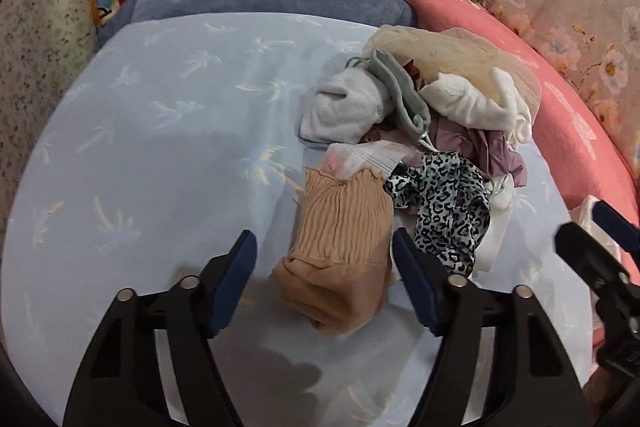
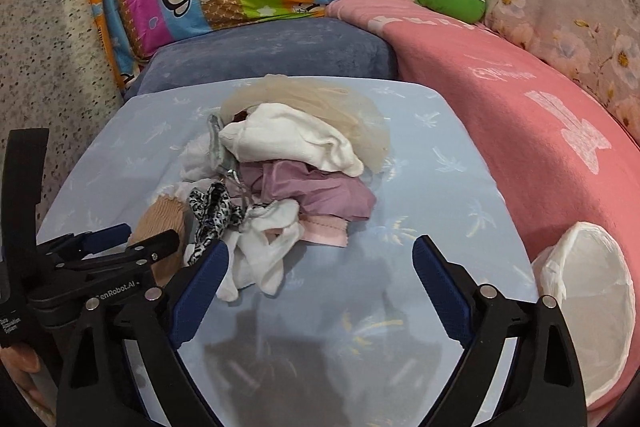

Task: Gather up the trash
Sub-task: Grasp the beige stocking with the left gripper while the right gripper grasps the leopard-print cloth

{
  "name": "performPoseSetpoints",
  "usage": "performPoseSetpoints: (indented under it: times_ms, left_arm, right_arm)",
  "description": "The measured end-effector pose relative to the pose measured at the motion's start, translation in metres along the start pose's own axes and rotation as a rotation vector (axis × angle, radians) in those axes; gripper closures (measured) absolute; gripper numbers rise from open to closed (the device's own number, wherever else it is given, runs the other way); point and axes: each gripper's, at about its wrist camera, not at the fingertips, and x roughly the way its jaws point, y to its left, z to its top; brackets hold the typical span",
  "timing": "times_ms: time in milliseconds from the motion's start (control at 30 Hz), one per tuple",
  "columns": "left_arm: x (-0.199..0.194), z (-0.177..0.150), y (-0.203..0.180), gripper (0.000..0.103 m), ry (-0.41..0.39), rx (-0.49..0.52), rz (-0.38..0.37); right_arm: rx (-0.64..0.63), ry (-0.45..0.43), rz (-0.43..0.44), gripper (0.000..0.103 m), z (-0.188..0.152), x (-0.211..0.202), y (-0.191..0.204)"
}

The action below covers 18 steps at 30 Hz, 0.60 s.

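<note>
Tan ribbed stocking (image 1: 340, 251) is framed between the left gripper (image 1: 324, 267) fingers, partly spread, nothing clamped. Soft, light, limp; its bunched middle is judged best pinched. Right gripper (image 2: 320, 267) fingers are held wide, empty, white rag (image 2: 260, 255) just ahead.

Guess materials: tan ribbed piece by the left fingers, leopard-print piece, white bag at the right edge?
Tan ribbed piece: looks like stretchy knit, maybe hosiery; fine crinkled ribs, matte.
Leopard-print piece: thin woven or satin-like fabric, slight sheen, limp folds.
White bag: probably thin plastic film; translucent, crinkled, rim standing open.
</note>
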Motion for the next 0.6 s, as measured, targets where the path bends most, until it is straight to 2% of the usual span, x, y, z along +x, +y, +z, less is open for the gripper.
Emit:
performPoseSetpoints:
  times_ms: [133, 233, 400, 533, 600]
  left_arm:
    - [0.003, -0.001, 0.001, 0.065, 0.026, -0.013, -0.093]
    - [0.0, -0.001, 0.003, 0.073, 0.022, -0.01, -0.114]
    - [-0.006, -0.002, 0.012, 0.077, 0.016, -0.022, -0.13]
    - [-0.009, 0.0, 0.014, 0.077, 0.006, -0.03, -0.126]
    - [-0.011, 0.001, 0.014, 0.077, 0.001, -0.026, -0.117]
  right_arm:
    - [-0.017, 0.027, 0.043, 0.037, 0.003, 0.013, 0.016]
    - [-0.015, 0.05, 0.083, 0.05, 0.003, 0.022, 0.024]
    - [-0.012, 0.075, 0.135, 0.068, 0.001, 0.034, 0.035]
    - [-0.023, 0.093, 0.153, 0.075, 0.001, 0.043, 0.042]
    - [-0.021, 0.108, 0.17, 0.089, 0.0, 0.047, 0.045]
